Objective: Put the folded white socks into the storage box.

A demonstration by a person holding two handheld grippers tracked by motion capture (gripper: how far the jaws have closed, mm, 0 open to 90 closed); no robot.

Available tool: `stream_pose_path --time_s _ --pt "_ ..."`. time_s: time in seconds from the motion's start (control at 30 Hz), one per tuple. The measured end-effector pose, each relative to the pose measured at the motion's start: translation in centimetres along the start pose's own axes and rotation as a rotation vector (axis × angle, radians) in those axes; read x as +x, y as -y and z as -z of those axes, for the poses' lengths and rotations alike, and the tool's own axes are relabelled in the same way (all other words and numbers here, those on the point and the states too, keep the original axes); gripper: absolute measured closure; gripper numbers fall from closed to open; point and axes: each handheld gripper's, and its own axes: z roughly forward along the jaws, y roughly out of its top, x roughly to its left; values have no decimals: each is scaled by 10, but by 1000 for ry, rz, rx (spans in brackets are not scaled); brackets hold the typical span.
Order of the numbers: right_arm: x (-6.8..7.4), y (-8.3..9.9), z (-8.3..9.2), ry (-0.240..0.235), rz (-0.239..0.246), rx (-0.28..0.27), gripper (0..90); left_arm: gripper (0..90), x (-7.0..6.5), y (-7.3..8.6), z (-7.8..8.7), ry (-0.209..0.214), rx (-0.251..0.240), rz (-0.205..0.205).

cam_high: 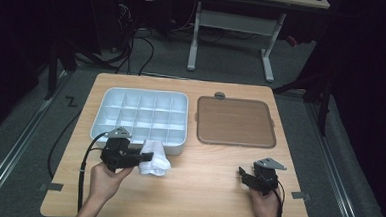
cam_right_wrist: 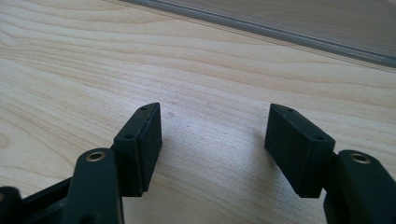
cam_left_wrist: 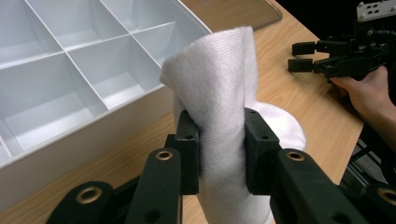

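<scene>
A white sock [cam_high: 154,158] hangs bunched just in front of the white divided tray [cam_high: 140,97]. My left gripper [cam_high: 146,157] is shut on it. In the left gripper view the sock [cam_left_wrist: 219,84] is squeezed between both pads [cam_left_wrist: 188,154], its upper part folded over toward the tray [cam_left_wrist: 70,135]. My right gripper [cam_high: 241,175] rests low over the wood at the front right, jaws wide apart. In the right gripper view its jaws [cam_right_wrist: 212,142] stand open over bare wood, nothing between them. The right gripper [cam_left_wrist: 308,56] also appears far off in the left gripper view.
A flat brown lid [cam_high: 235,121] lies right of the tray, with a small grey knob [cam_high: 220,95] behind it. The tray's compartments are empty. A cable [cam_high: 84,163] trails from my left gripper. Beyond the table [cam_high: 202,189] stands a white desk frame [cam_high: 235,35].
</scene>
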Motion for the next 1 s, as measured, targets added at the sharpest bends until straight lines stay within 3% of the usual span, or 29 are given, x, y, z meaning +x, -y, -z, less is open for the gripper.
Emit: stream_pose_path --time_s 0.23,0.33,0.53,0.9,1.0 --pt "0 0 0 0 0 0 370 714 2 -9 1 18 -8 25" --pt "0 0 0 0 -2 0 370 713 4 -13 0 8 -6 17" --pt "0 0 0 0 0 0 370 713 12 -21 0 6 -21 53" --pt "0 0 0 2 2 -1 370 714 17 -37 -1 -1 -35 57" --pt "0 0 0 1 2 -1 369 713 21 -44 -2 -3 -43 75"
